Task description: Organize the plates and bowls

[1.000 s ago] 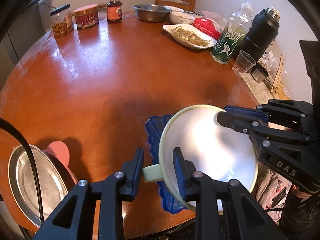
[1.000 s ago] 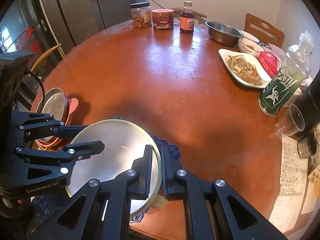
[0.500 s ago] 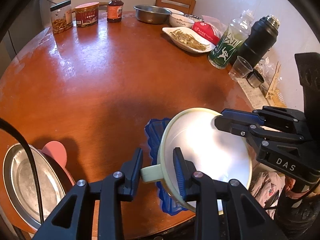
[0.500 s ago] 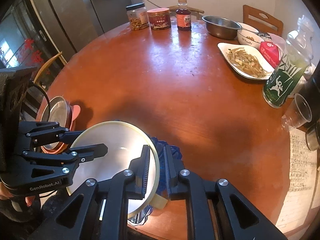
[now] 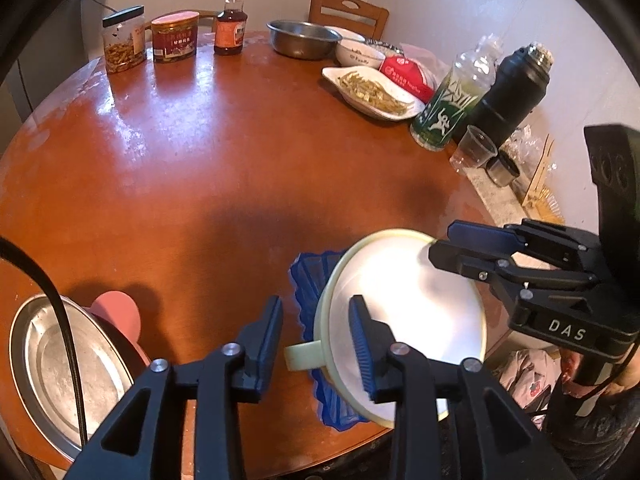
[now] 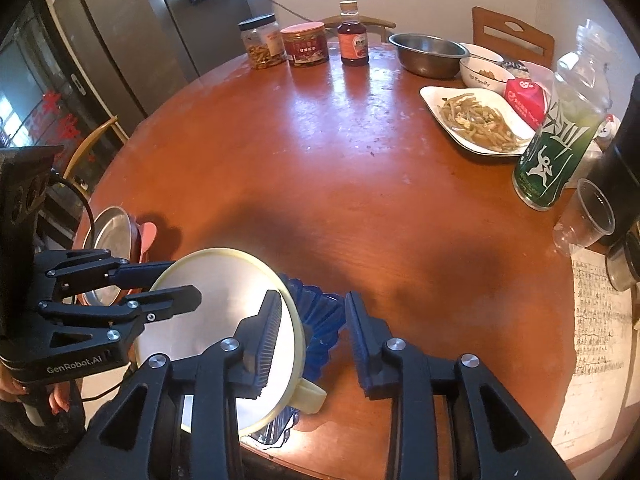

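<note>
A pale cream bowl (image 5: 404,320) with small ear handles sits tilted on a blue ribbed plate (image 5: 310,284) at the table's near edge; both also show in the right wrist view, the bowl (image 6: 224,320) and the plate (image 6: 320,316). My left gripper (image 5: 316,332) is open, its fingers either side of the bowl's handle and rim. My right gripper (image 6: 310,330) is open, its fingers astride the bowl's other rim and handle. A steel plate (image 5: 60,364) rests in a pink bowl (image 5: 118,312) at the near left.
Round wooden table (image 5: 180,160). Far side: two jars (image 5: 124,40), a sauce bottle (image 5: 230,24), a steel basin (image 5: 302,38), a white bowl (image 5: 358,52), a dish of food (image 5: 372,92). Right: green bottle (image 5: 452,100), black flask (image 5: 508,92), plastic cup (image 5: 474,152).
Both grippers have opened: each was closed on the cream bowl's rim or handle and now stands apart from it. The bowl has settled onto the blue plate.
</note>
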Demonstrator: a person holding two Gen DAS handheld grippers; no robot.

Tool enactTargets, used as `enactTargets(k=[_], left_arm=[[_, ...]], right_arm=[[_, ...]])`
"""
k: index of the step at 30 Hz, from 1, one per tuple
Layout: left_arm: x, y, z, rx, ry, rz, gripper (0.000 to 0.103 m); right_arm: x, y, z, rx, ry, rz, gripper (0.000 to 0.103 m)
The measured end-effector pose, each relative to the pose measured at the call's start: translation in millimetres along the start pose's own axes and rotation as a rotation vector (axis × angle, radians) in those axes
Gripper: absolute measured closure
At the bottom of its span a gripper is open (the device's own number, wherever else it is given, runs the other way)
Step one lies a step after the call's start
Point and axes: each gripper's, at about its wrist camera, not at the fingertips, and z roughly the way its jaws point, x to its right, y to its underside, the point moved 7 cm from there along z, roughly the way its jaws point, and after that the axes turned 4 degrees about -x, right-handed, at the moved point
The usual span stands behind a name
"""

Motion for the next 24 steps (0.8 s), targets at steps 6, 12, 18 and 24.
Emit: enactTargets(k=[6,12,18,24], left_arm=[[-8.2,-1.0,-25.4,0.049,0.004,-0.018,0.056],[-14.0,17.7,-48.6,0.064,-0.023,0.009,0.045],[-20.9,37.6,-58.5,0.072,-0.035,0.001,0.045],[-24.9,52.9,-49.7,0.045,-0.039,-0.007,0.045]], right_arm=[[0.7,-1.9,-16.6,0.037,-0.004,0.020,0.058],[0.9,3.6,-46.0,0.086,-0.008,0.036,0.045],[6.8,17.2,-66.0,0.109,0.000,0.058,0.045],[13.4,32.4,-65.8,0.092,-0.002,0.071,0.045]])
